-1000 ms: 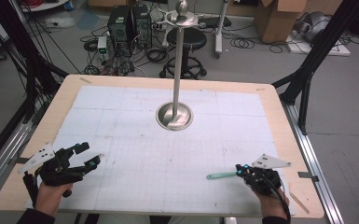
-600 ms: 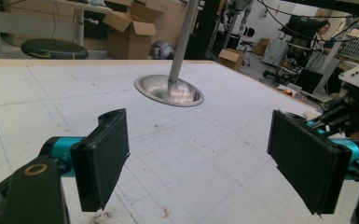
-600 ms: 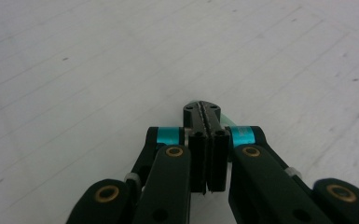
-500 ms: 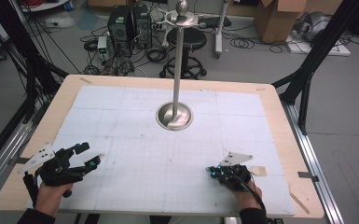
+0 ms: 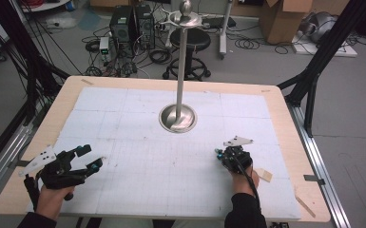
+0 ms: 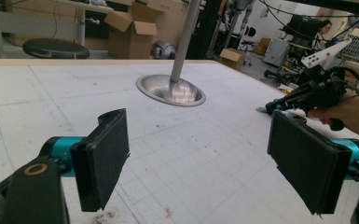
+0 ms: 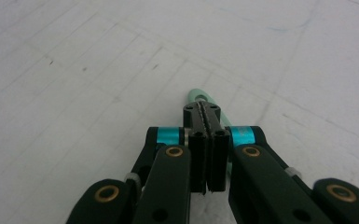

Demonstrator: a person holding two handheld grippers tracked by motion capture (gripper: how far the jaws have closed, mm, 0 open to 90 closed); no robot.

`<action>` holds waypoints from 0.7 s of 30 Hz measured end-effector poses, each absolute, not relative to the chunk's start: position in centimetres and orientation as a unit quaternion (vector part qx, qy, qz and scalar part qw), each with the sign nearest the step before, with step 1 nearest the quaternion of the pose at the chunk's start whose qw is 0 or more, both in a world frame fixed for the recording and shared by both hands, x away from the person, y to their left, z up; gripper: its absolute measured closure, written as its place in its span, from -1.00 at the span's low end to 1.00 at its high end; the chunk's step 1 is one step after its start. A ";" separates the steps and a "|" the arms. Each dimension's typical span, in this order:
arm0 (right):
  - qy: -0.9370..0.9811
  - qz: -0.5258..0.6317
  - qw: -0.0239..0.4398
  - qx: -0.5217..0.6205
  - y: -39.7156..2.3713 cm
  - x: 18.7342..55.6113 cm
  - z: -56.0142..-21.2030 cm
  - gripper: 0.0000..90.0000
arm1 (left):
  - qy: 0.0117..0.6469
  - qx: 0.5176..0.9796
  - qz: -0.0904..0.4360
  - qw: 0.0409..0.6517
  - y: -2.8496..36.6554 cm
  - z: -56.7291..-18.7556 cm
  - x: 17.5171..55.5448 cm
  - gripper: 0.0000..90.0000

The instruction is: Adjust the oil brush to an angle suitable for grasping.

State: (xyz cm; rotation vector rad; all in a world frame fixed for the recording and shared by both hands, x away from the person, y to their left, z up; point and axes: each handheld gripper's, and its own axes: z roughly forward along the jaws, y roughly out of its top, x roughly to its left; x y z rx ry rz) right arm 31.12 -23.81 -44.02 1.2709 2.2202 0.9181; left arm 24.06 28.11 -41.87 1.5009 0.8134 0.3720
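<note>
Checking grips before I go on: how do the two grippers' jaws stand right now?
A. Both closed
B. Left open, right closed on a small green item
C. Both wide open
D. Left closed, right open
B: the left gripper has its pads spread wide over bare table, while the right gripper is pinched together with a small green item poking out past its tips.

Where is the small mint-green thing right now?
The small mint-green thing sits clamped in the right gripper, its tip poking past the jaws, low over the white mat right of the steel stand.
</note>
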 end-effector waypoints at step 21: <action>0.768 0.313 0.202 0.521 -33.4 24.7 -43.9 1.00 | 0.364 0.661 0.165 0.635 28.0 -42.1 24.0 -0.53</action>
